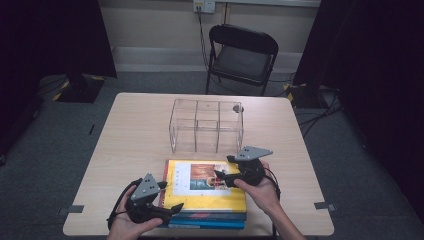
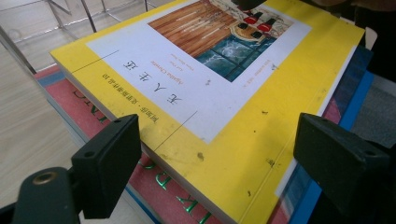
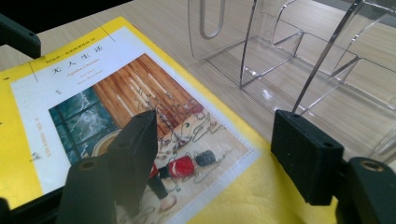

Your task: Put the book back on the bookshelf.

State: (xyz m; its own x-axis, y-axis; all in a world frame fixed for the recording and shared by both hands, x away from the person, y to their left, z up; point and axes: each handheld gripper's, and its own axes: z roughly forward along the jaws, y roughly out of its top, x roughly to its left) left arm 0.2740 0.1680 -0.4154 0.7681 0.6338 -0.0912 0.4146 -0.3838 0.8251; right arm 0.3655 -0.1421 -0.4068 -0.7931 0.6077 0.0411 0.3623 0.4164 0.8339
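Yellow covers the top book (image 1: 205, 187) of a small stack at the near edge of the wooden table (image 1: 130, 135), midway between its two near corners. Under it lie a red-covered book (image 2: 88, 109) and a blue one (image 1: 210, 222), their edges stepping out past the yellow cover.

At the stack's left near corner the left gripper (image 1: 167, 197) has its jaws wide apart, straddling that corner without pressing it; nothing is held. Over the far right part of the cover the right gripper (image 1: 224, 167) is also spread wide and empty, one jaw above the printed picture, the other past the book's far edge.

Just beyond the stack, near the table's middle, stands a clear acrylic organiser (image 1: 206, 125) with partitioned compartments; a narrow strip of bare wood separates it from the books. Left and right of the stack the tabletop lies open to both side edges.

On the white panel the cover reads "无人生还" with "Agatha Christie" beneath; the smaller lines are too fine to read. Green lettering on the red book is cut off.
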